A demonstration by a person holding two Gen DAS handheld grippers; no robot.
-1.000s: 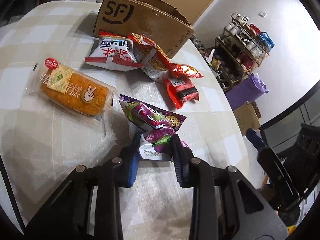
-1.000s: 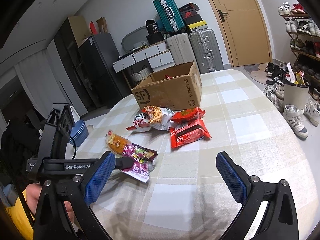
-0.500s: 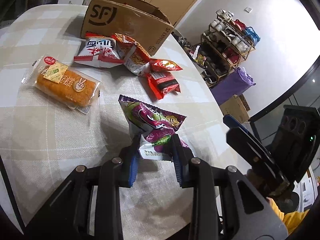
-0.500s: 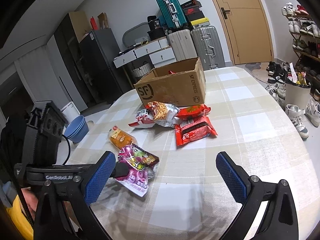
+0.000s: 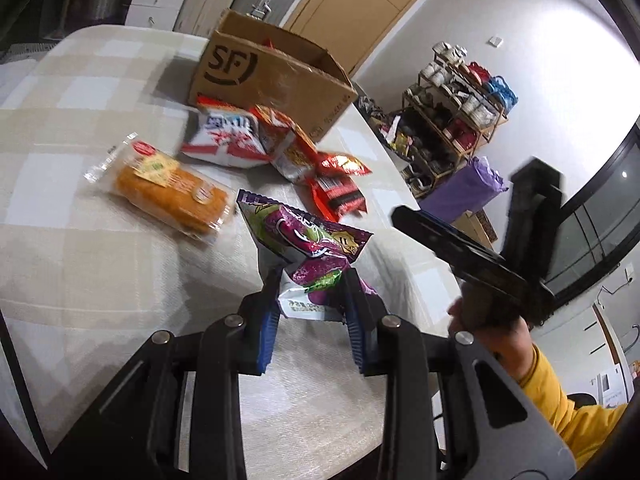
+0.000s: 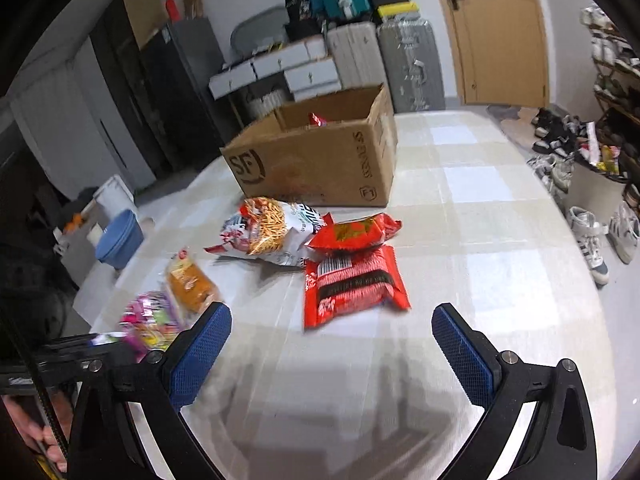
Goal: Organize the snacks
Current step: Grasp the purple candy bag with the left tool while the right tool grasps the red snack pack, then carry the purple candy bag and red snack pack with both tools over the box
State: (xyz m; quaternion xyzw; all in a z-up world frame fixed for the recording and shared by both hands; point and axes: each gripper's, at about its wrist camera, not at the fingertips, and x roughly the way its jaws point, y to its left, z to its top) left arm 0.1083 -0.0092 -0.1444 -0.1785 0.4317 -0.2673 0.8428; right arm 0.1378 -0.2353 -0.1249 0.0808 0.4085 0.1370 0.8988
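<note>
Right tongs (image 6: pixel 331 354), gaping, now nearer the red packet (image 6: pixel 354 284), seemingly.

A table (image 6: pixel 500 240) draped in a pale checked cloth carries an open cardboard box (image 6: pixel 320 160) toward its far edge. Before the box lie a white-and-red bag (image 5: pixel 224 136), a noodle-print bag (image 6: pixel 276 232), two red packets (image 6: pixel 352 280) and, nearer the left edge, a wrapped orange cake (image 5: pixel 168 188).
</note>
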